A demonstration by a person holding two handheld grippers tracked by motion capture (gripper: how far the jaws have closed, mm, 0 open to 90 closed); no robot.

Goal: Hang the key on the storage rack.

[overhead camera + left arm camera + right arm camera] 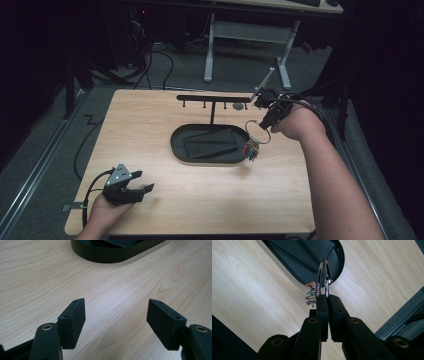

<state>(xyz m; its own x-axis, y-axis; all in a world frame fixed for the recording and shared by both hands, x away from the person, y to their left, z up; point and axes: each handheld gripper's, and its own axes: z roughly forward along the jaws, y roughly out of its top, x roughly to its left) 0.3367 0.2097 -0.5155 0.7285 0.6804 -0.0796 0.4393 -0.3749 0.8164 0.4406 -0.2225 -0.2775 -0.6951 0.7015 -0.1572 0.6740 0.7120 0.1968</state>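
Wooden table is taking up most of the high view, running from 7 to 4 o'clock. Black oval tray is sitting just past table centre, a flat dark slab lying inside it. Black T-shaped rack is standing at 12 o'clock of the tray, its post rising from the tray's far rim, small pegs hanging under the crossbar.

Right gripper is hovering at 3 o'clock of the tray, off the table, jaws pressed together and pinching the metal ring. Ring is hanging below the jaws, above the tray's right edge. In the right gripper view the ring is standing edge-on straight out of the pads at 12 o'clock, tray rim behind it.

Coloured tags are dangling off the ring's low end, at 9 o'clock of the ring in the right gripper view. Too small and blurred to say what they are, possibly keys.

Left gripper is resting at 7 o'clock of the tray, well apart from it, jaws spread wide over bare wood, nothing between them.
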